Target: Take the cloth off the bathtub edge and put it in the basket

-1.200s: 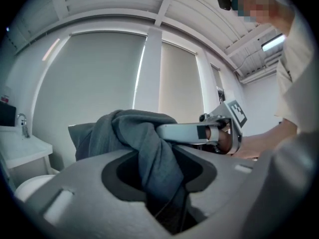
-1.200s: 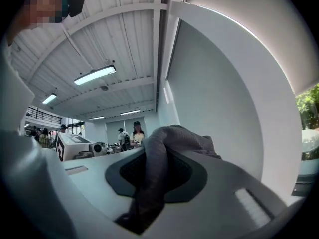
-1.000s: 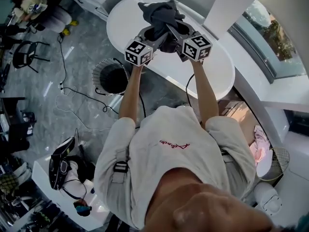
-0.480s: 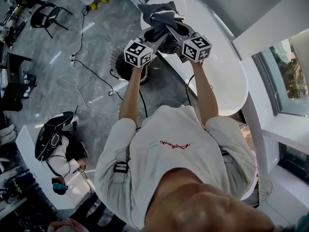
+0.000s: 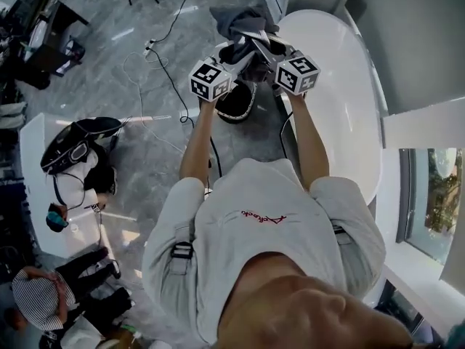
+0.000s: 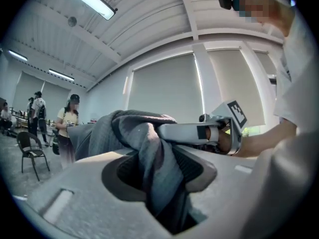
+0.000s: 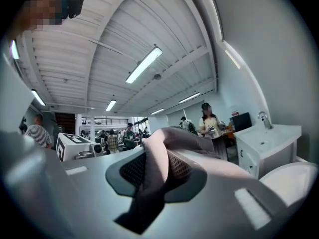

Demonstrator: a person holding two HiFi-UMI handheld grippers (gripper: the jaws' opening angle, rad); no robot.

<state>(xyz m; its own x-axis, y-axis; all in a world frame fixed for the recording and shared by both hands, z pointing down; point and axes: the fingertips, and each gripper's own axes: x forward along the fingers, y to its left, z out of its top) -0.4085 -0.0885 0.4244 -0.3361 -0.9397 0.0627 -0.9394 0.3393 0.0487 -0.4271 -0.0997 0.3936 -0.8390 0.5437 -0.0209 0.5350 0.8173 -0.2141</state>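
Grey marble floor [image 5: 138,86] lies beside the white bathtub [image 5: 341,100].

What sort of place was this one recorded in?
Probably a mock bathroom inside a big open hall: a white bathtub and sink cabinet, yet a chair and people standing about beyond.

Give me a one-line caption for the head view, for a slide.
Left gripper and right gripper clamp a grey cloth, held up near the dark basket beside the white bathtub.
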